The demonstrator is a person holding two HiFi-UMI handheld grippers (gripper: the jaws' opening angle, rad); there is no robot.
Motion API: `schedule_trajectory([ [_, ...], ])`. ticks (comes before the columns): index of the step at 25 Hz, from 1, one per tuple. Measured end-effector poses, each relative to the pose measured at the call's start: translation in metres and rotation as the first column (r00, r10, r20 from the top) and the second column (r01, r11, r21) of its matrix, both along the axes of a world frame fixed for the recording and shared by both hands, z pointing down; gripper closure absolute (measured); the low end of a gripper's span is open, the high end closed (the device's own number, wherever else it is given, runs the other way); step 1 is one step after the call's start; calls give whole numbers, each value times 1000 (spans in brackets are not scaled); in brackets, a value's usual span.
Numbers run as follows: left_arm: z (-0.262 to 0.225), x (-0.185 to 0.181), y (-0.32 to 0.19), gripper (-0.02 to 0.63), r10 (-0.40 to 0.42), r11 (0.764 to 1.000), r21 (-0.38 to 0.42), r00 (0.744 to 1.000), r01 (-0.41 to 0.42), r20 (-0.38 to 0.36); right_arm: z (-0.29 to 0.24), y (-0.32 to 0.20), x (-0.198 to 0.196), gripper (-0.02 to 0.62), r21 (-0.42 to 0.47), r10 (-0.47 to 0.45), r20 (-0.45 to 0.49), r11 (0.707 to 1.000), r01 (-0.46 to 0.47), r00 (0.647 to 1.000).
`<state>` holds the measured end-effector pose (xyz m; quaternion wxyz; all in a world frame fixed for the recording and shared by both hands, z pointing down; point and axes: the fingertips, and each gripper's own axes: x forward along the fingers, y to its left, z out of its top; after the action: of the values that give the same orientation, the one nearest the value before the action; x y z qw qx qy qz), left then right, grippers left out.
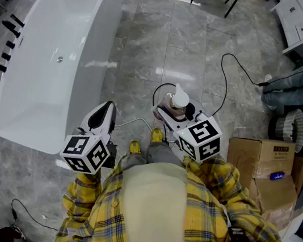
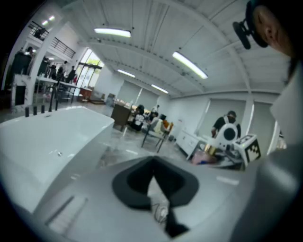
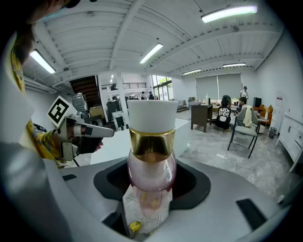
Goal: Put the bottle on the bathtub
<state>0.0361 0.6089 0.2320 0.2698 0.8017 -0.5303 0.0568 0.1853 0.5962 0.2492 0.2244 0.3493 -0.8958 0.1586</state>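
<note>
My right gripper point(image 1: 174, 113) is shut on the bottle point(image 1: 178, 100), which stands upright in its jaws over the grey floor. The bottle point(image 3: 151, 158) has a round pink body, a gold band and a white cap, and it fills the middle of the right gripper view, held low down by the right gripper point(image 3: 149, 194). The white bathtub point(image 1: 59, 56) lies to the left, some way from the bottle. My left gripper point(image 1: 105, 113) hangs beside the tub's near right corner. The left gripper point(image 2: 152, 166) has its jaws together with nothing held. The bathtub point(image 2: 52, 137) shows at that view's left.
Black tap fittings point(image 1: 7, 44) line the tub's far left rim. Cables point(image 1: 225, 78) trail over the marble floor. Cardboard boxes point(image 1: 263, 168) stand at the right, and a seated person's legs point(image 1: 292, 89) are behind them. A chair point(image 3: 243, 130) and tables stand further off.
</note>
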Motion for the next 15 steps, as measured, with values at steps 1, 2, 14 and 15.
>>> schedule_trajectory([
  [1, 1, -1, -1, 597, 1, 1000, -1, 1000, -1, 0, 1, -1, -1, 370, -1, 1, 0, 1000, -1, 1000],
  [2, 1, -2, -1, 597, 2, 1000, -2, 1000, -2, 0, 2, -1, -2, 370, -3, 1, 0, 1000, -1, 1000],
  [14, 6, -11, -14, 597, -37, 999, -9, 999, 37, -8, 6, -18, -6, 370, -28, -22, 13, 999, 22, 1000],
  [15, 6, -11, -16, 597, -41, 999, -12, 999, 41, -8, 7, -20, -7, 370, -31, -25, 14, 999, 25, 1000],
])
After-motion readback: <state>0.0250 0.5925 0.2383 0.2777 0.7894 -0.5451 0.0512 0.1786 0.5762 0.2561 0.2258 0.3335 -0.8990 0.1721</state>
